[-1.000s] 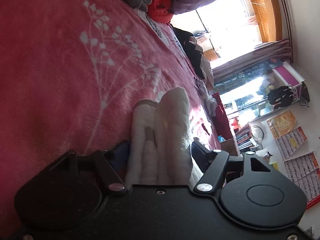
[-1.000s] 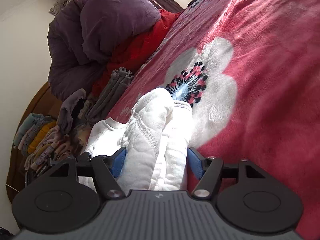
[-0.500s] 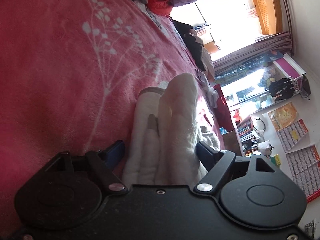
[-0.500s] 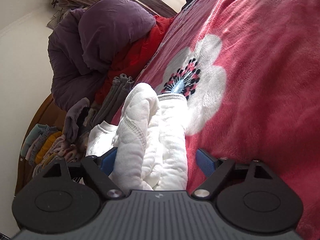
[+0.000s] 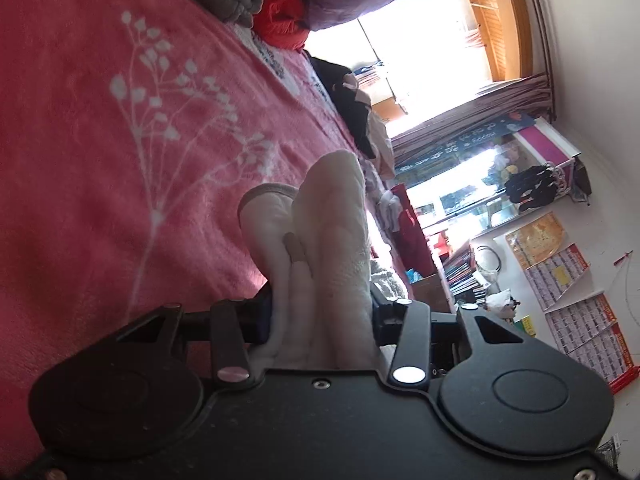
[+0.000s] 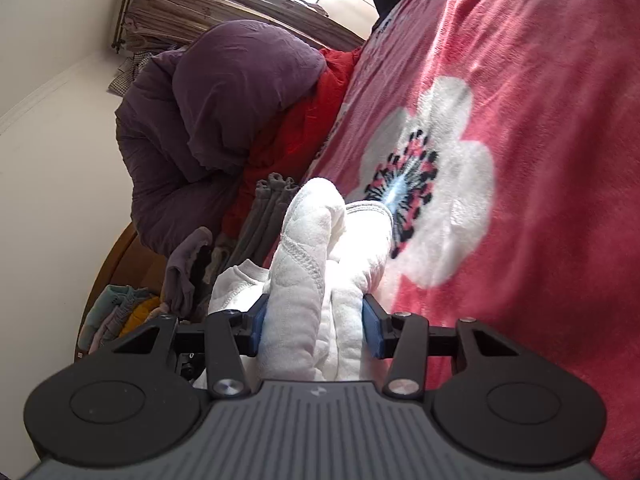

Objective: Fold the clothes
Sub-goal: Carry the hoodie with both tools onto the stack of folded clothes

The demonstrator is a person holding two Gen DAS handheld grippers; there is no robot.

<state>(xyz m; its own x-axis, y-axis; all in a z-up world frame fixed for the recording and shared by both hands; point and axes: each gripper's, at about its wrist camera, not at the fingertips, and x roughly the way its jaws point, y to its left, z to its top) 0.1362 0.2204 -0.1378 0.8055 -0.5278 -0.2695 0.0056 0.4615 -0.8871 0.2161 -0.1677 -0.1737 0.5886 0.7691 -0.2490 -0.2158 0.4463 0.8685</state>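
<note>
Left tongs and right tongs have just been closing, each now clamped on a bunched fold of the white garment. Garment seems lifted slightly above the pink bedspread, contact unclear.

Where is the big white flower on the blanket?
In the right wrist view, the white flower is printed on the pink blanket, right of centre, just beyond the white garment pinched in the right gripper.

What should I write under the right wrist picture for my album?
Right gripper pinching a folded white garment over the pink flowered blanket.
</note>
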